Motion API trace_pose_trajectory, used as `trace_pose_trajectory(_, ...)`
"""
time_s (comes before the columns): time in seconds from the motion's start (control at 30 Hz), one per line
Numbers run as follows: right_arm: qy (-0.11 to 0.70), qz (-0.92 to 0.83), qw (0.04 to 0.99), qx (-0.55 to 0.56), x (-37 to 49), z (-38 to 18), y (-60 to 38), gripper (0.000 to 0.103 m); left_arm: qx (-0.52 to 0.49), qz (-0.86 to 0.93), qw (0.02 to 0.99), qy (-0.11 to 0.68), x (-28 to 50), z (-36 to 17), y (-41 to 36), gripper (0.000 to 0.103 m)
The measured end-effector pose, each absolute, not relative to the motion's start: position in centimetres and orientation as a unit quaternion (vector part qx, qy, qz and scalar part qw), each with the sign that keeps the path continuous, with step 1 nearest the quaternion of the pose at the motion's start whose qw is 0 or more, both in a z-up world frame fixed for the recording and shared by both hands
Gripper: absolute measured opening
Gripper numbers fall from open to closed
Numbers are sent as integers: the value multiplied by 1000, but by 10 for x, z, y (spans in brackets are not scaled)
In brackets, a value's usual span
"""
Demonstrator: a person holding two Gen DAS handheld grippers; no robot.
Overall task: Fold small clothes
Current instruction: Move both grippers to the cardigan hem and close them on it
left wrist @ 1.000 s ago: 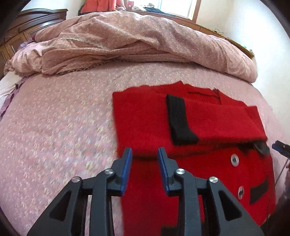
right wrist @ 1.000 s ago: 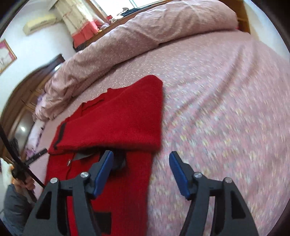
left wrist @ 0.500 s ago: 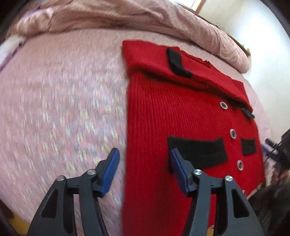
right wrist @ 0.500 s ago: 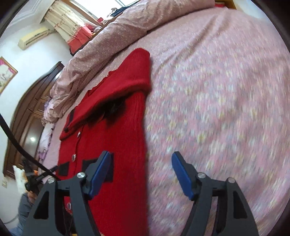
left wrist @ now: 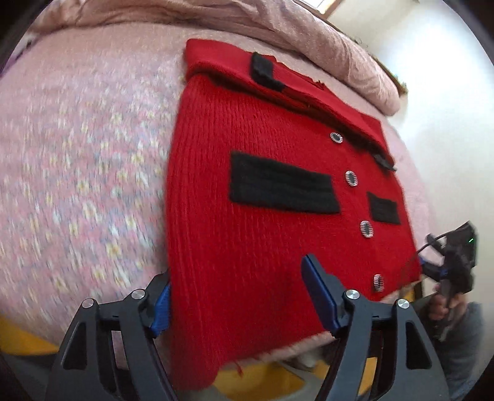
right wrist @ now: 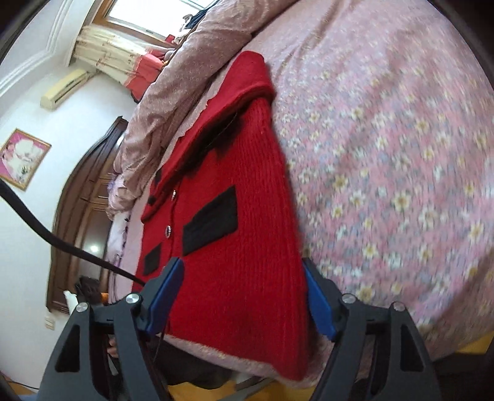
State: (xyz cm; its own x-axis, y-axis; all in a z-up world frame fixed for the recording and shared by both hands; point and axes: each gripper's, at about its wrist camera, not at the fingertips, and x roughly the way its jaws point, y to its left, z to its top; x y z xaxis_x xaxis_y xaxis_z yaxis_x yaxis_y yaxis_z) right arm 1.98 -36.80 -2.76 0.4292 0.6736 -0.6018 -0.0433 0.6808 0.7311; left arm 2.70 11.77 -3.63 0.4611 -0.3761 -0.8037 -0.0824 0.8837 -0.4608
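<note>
A red knit cardigan (left wrist: 262, 234) with black pocket patches (left wrist: 281, 185) and a row of buttons lies flat on the pink flowered bedspread (left wrist: 77, 185). Its sleeves are folded across the top, one black cuff (left wrist: 262, 72) showing. My left gripper (left wrist: 237, 287) hovers over the near left hem corner. Its jaws are opening; cloth lies between them, but the pads do not press it. In the right wrist view the cardigan (right wrist: 240, 246) fills the middle. My right gripper (right wrist: 242, 268) straddles the near right hem corner, its jaws also opening, with nothing gripped.
A bunched pink quilt (left wrist: 308, 27) lies beyond the cardigan. The bed's near edge (left wrist: 278, 354) drops off just under both grippers. A person's hand (left wrist: 444, 305) shows at the right. A black cable (right wrist: 61, 243) crosses in front of a dark wooden wardrobe (right wrist: 83, 216).
Both grippers drew back from the folded sleeves to the cardigan's near hem and tipped downward. The left jaws spread much wider; the right jaws widened a little.
</note>
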Motion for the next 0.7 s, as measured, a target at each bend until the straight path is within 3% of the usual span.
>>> trace_pose_trajectory(0.4,493,257,761,334,8,-32,-351,79,-309,-112,800,501,16,-41,138,67)
trace_pose_trajectory(0.7,499,274,746,347,1,-35,-334,78,-330,-120,792,500,5,-44,139,59)
